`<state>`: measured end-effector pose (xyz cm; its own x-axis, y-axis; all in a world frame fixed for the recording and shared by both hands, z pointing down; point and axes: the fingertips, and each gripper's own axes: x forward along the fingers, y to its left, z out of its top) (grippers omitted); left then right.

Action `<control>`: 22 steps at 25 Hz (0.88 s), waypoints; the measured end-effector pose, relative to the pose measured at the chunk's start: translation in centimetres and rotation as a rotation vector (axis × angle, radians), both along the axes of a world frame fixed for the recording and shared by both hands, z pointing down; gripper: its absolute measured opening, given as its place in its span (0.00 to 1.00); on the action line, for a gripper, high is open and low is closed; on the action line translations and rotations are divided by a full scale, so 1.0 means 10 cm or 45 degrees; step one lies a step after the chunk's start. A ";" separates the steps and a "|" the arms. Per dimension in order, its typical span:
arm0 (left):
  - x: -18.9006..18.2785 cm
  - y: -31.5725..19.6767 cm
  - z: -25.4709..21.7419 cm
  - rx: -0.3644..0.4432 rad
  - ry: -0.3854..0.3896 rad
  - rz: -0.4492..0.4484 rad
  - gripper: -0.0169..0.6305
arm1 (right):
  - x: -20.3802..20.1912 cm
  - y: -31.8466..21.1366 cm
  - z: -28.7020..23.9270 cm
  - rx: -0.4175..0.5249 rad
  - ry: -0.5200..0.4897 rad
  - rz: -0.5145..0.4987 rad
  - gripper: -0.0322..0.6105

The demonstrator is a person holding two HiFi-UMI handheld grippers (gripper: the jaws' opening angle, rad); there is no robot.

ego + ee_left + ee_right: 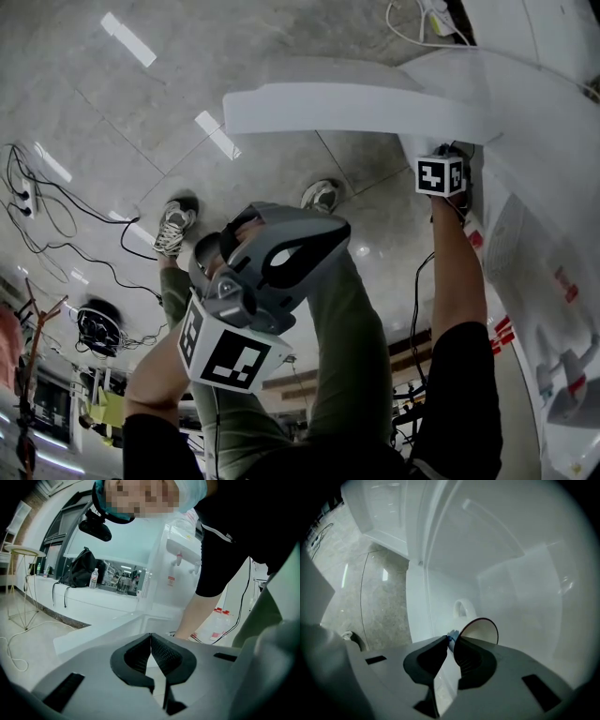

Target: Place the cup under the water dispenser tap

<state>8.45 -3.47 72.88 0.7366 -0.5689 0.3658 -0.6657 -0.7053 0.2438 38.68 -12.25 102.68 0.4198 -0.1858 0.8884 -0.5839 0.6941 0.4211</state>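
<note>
Our right gripper (451,639) has its jaws nipped on the rim of the cup (480,629), which sits low in a white recess with its mouth tipped towards us. Our left gripper (150,637) hangs well apart, jaws together and empty. The tap (178,559) looks higher up, so we judge the right hand must lift

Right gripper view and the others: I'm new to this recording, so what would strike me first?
In the right gripper view, the right gripper pinches the wall of a round white cup with a dark rim. In the left gripper view, the left gripper is shut and empty, and the white water dispenser with its taps stands beyond it, beside the person's arm.
</note>
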 end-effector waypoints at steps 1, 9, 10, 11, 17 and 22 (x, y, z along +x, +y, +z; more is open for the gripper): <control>0.00 0.00 0.00 -0.002 -0.001 0.002 0.06 | -0.01 0.01 0.00 -0.007 -0.012 0.007 0.17; 0.06 0.02 -0.27 0.025 0.010 0.040 0.06 | -0.22 0.23 -0.25 0.023 -0.123 0.083 0.16; 0.07 0.03 -0.33 0.030 0.012 0.050 0.06 | -0.26 0.27 -0.32 0.029 -0.146 0.098 0.16; 0.07 0.04 -0.40 0.036 0.015 0.062 0.06 | -0.31 0.32 -0.40 0.034 -0.168 0.114 0.16; -0.01 0.16 -0.91 0.094 0.027 0.155 0.06 | -0.63 0.65 -0.90 0.053 -0.274 0.191 0.15; -0.25 0.31 -1.28 0.108 0.007 0.188 0.06 | -1.01 0.90 -1.35 0.059 -0.362 0.220 0.15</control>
<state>5.96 -0.37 60.10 0.8165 -0.4829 0.3164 -0.5519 -0.8137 0.1824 28.54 -3.27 89.18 0.1854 -0.1768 0.9666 -0.7896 0.5587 0.2537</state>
